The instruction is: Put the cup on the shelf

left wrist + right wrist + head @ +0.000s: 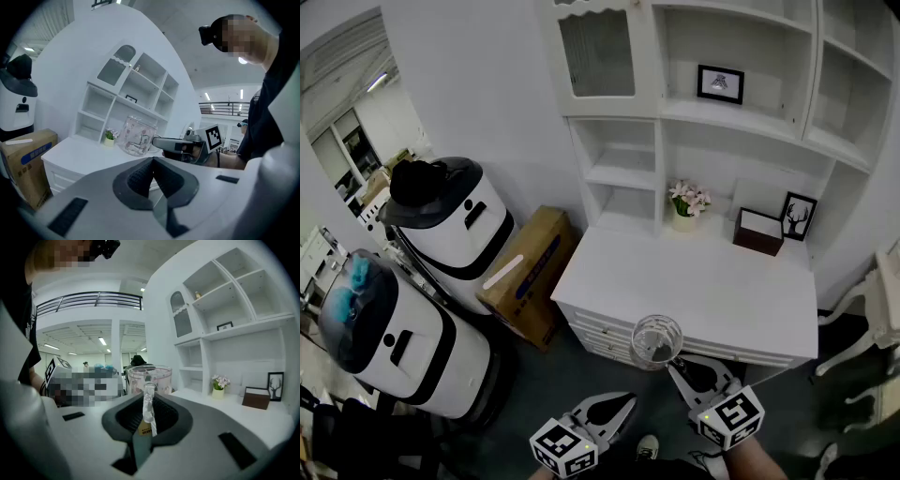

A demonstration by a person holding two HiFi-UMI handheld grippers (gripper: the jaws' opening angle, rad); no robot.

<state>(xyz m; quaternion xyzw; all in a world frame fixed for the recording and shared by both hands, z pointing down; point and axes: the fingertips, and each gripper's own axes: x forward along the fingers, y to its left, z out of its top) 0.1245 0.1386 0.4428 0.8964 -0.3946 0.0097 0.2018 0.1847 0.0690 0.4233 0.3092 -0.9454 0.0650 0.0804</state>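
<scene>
A clear glass cup [656, 341] with a faint pink print hangs in the air just in front of the white counter's [694, 281] near edge. My right gripper [677, 367] is shut on its handle; in the right gripper view the cup [150, 378] stands upright beyond the jaws, with the handle [148, 408] pinched between them. My left gripper [622, 405] is lower and to the left, shut on nothing. Its own view shows the cup [137, 136] and the right gripper [183, 146] ahead of it. The white shelf unit [712, 117] rises behind the counter.
The shelves hold a small framed picture [720, 83]. On the counter are a flower pot [686, 204], a brown box [758, 231] and a deer picture [798, 217]. On the floor at left stand a cardboard box [530, 272] and two white robots [450, 225]. A white chair [872, 319] is at right.
</scene>
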